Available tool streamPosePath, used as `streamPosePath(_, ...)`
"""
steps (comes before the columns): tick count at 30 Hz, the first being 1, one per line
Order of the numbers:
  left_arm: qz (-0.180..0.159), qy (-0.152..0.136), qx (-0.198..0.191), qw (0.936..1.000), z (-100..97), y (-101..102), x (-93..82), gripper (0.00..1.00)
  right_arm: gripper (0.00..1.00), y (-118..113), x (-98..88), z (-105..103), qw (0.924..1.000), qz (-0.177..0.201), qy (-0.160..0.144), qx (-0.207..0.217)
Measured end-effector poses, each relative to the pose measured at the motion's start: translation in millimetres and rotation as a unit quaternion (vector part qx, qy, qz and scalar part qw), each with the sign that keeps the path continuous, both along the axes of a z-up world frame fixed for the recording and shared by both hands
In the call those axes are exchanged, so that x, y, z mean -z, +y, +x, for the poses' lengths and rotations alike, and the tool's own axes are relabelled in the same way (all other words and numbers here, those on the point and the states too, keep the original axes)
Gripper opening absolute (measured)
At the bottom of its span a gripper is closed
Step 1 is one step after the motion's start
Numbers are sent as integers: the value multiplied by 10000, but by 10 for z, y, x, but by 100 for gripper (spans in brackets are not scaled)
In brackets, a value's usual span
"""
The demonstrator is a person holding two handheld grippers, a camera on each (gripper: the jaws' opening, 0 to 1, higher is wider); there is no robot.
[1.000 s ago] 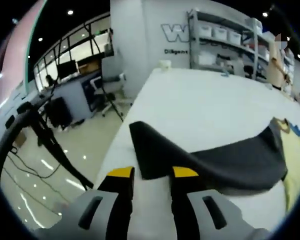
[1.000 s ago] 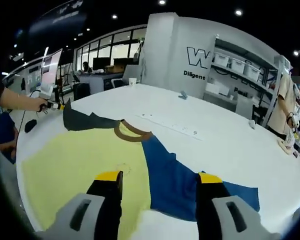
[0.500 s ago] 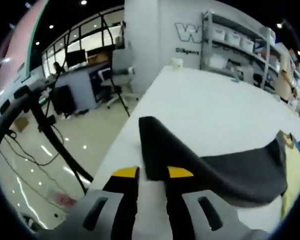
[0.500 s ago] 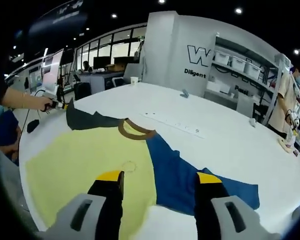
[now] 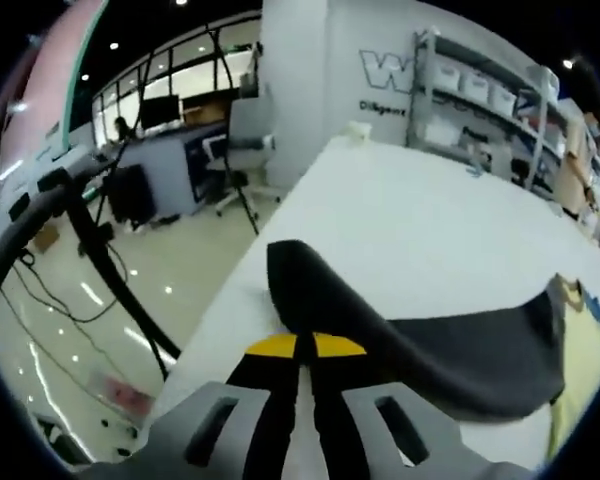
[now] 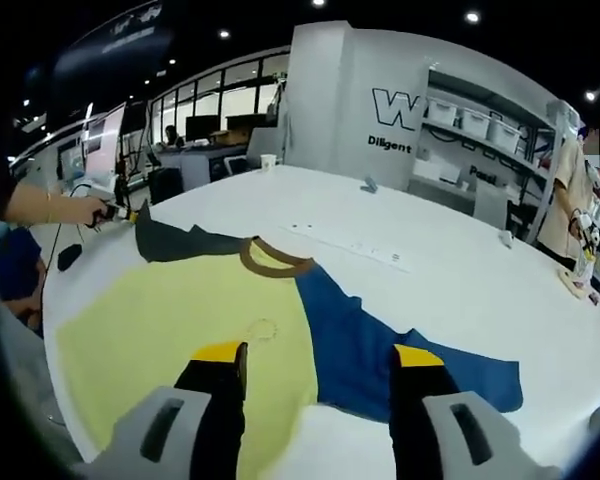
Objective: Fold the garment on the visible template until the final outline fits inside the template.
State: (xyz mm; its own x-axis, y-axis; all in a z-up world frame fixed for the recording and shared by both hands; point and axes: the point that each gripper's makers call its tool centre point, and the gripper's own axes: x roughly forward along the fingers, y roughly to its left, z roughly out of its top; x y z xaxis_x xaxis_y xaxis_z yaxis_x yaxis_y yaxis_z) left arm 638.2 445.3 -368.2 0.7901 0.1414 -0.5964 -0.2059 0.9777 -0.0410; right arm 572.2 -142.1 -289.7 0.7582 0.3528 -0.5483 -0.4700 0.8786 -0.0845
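The garment lies flat on the white table (image 6: 460,285): a yellow body (image 6: 180,310), a brown collar (image 6: 270,262), a blue sleeve (image 6: 380,345) and a dark grey sleeve (image 6: 175,242). My right gripper (image 6: 320,355) hovers open above the seam between the yellow body and the blue sleeve, with nothing between its fingers. In the left gripper view, my left gripper (image 5: 303,345) is shut on the edge of the dark grey sleeve (image 5: 430,340), close to the table's edge. That same gripper (image 6: 120,213) appears small at the sleeve's tip in the right gripper view, held by a hand.
The table edge (image 5: 235,290) drops to a shiny floor with a black stand and cables (image 5: 90,250). A paper cup (image 6: 267,161) stands at the table's far side. A person (image 6: 565,215) stands at the right by shelves (image 6: 480,130) of white bins.
My left gripper's jaws have closed from a wide gap onto the dark sleeve's edge. The right gripper has stayed open and nearly still.
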Motion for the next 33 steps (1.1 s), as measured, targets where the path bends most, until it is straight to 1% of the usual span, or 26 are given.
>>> streamPosePath(1,-3,-114,8,9999,16,24,-45,0,55,-3,3,-6,10000,-1,13,0)
streamPosePath(2,80,-307,103,9994,49,32,-139,0,55,-16,-2,-10,10000,13,1,2)
streamPosePath(4,136,-368,197,9990,63,51,-211,0,55,-2,-21,-23,10000,60,-10,14)
streamPosePath(6,185,-466,244,9984,42,91,-370,0,56,6,-13,-29,9999,102,-10,9)
streamPosePath(8,221,-449,275,9984,34,120,-444,0,56,16,-25,-40,9998,173,-12,9)
streamPosePath(9,220,-463,280,9983,53,143,-448,0,57,21,-28,-45,9998,217,-2,5)
streamPosePath(10,196,-534,284,9980,62,142,-508,0,58,26,-31,-54,9997,248,7,-6)
streamPosePath(11,158,-606,300,9976,69,121,-601,0,58,35,-38,-67,9997,262,1,-14)
streamPosePath(13,142,-675,315,9971,86,124,-673,0,58,56,-49,-90,9995,315,4,-28)
streamPosePath(15,121,-847,360,9957,25,71,-873,0,58,75,-58,-132,9993,362,11,-59)
streamPosePath(17,82,-975,419,9943,67,40,-966,0,58,85,-66,-152,9992,392,19,-82)
streamPosePath(22,15,-1213,601,9908,-5,-41,-1247,0,58,67,-111,-176,9989,448,-8,-117)
streamPosePath(23,-122,-1413,703,9874,-28,-109,-1392,0,58,68,-139,-186,9988,482,-30,-106)
streamPosePath(24,-177,-1596,786,9839,-15,-152,-1481,0,58,71,-154,-193,9986,521,-37,-96)
streamPosePath(25,-212,-1718,928,9805,-12,-221,-1574,0,58,67,-164,-200,9984,562,-49,-74)
streamPosePath(27,-104,-1663,1051,9804,-19,-281,-1642,0,58,68,-169,-209,9983,570,-53,-76)
streamPosePath(28,-64,-1686,1135,9791,-10,-341,-1709,0,58,64,-174,-206,9983,581,-71,-80)
streamPosePath(30,-65,-1820,1275,9750,26,-444,-1835,0,58,80,-191,-245,9980,615,-82,-110)
streamPosePath(32,-24,-1907,1402,9716,94,-503,-1887,0,59,88,-203,-273,9979,622,-93,-136)
streamPosePath(33,67,-2003,1490,9683,128,-571,-1967,0,60,95,-205,-296,9978,630,-104,-177)
